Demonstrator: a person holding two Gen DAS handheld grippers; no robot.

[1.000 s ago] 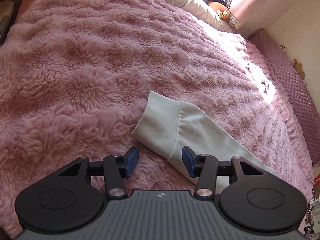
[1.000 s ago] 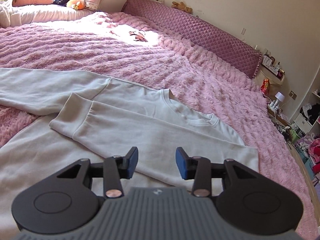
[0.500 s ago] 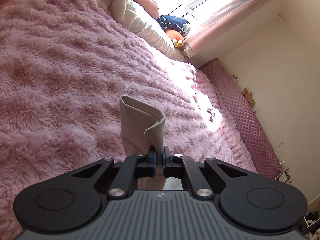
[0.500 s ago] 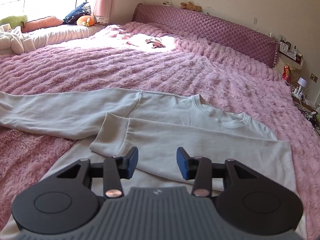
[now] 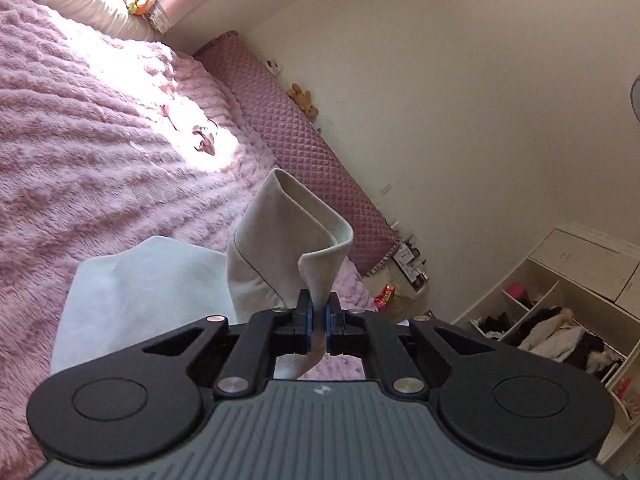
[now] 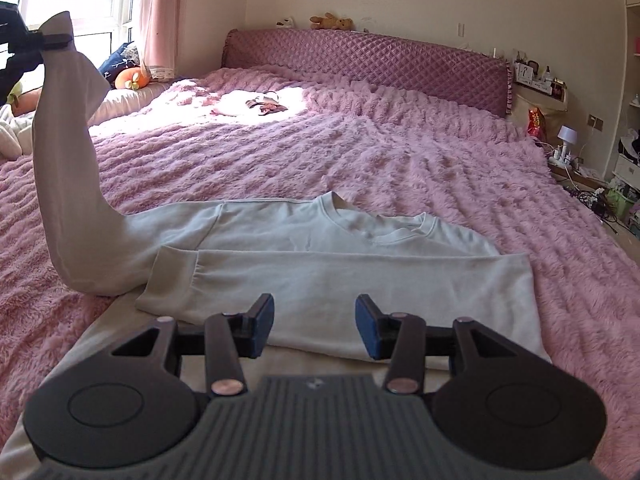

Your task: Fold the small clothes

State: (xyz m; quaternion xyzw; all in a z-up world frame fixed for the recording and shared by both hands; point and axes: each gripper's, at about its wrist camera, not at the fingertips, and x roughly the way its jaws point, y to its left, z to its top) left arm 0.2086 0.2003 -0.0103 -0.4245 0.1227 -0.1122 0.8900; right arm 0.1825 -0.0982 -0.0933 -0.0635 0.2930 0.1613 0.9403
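Pale grey sweatshirt [image 6: 320,240] spread flat on the pink plush blanket [image 6: 400,152] of the bed, directly ahead of the right gripper [image 6: 315,326]. One sleeve [image 6: 340,280] already folded across the chest, cuff just ahead of the gripper's left finger. Right gripper jaws opening, nothing between them, blue pads hovering over the folded sleeve's near edge. Other sleeve [image 6: 68,168] raised steeply off the bed, far left of the right gripper, its cuff [image 5: 296,236] clamped between the closed pads of the left gripper [image 5: 318,320], fabric curling forward beyond the fingertips.

Wide bare blanket beyond the collar and to the right of the right gripper, as far as the quilted purple headboard [image 6: 360,60]; small dark item [image 6: 264,105] lying in the sunlit patch, well apart from the garment. Blanket's right edge falling away towards floor clutter.

Open cream shelving [image 5: 560,304], far right of the left gripper: slanted compartments holding heaped dark and light clothes, contents otherwise unclear.
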